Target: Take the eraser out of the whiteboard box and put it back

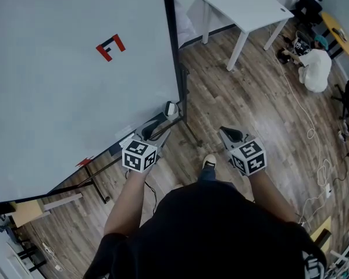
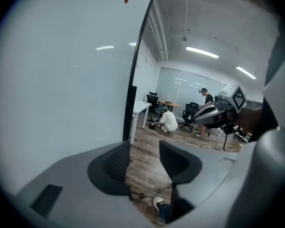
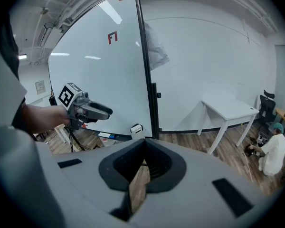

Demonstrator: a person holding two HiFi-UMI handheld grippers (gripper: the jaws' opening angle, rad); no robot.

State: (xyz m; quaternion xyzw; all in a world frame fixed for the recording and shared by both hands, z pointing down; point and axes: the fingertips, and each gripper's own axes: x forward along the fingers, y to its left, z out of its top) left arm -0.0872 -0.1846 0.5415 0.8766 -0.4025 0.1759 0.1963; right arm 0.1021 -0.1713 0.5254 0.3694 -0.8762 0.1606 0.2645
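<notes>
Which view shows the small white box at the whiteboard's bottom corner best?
The right gripper view: the white box faces the camera, unobstructed, beside the black frame. The head view shows it small, from above, near the left gripper. The left gripper view misses it.

I count two tools in my hands, the left gripper (image 1: 161, 125) and the right gripper (image 1: 225, 133). There is one whiteboard (image 1: 64, 97) with one red mark (image 1: 110, 47) and one small white block (image 1: 171, 108) at its lower corner. One white table (image 1: 244, 7) stands at one o'clock, one crouching person (image 1: 315, 68) is at two o'clock, and one shoe (image 1: 208, 161) of mine shows.
</notes>
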